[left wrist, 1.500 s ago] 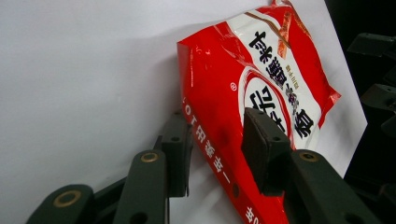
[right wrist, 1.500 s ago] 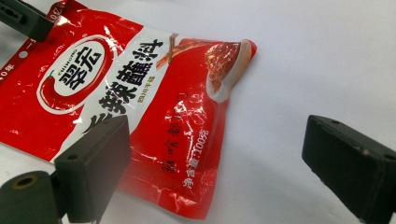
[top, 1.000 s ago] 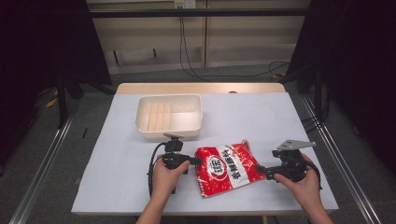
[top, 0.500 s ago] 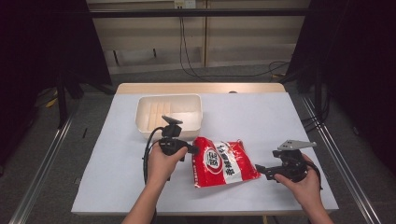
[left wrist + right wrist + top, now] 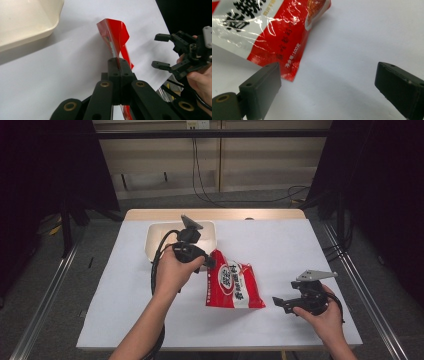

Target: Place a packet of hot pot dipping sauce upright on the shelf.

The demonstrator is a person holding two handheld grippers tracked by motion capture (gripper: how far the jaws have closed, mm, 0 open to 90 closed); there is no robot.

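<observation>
At the near right of the white table (image 5: 125, 310), the right gripper (image 5: 281, 303) rests low in the person's hand, its jaws spread wide and empty, just off the corner of the red snack bag (image 5: 231, 285). Toward the middle, the left gripper (image 5: 210, 262) has its jaws pinched together on the bag's far edge, tilting that end up while the near end lies on the table. Beyond it sits the cream tray (image 5: 152, 240), likely the destination. A clean carry calls for keeping the pinch firm on the seam, lifting until the hanging bag clears the tray's rim, then lowering it inside.
</observation>
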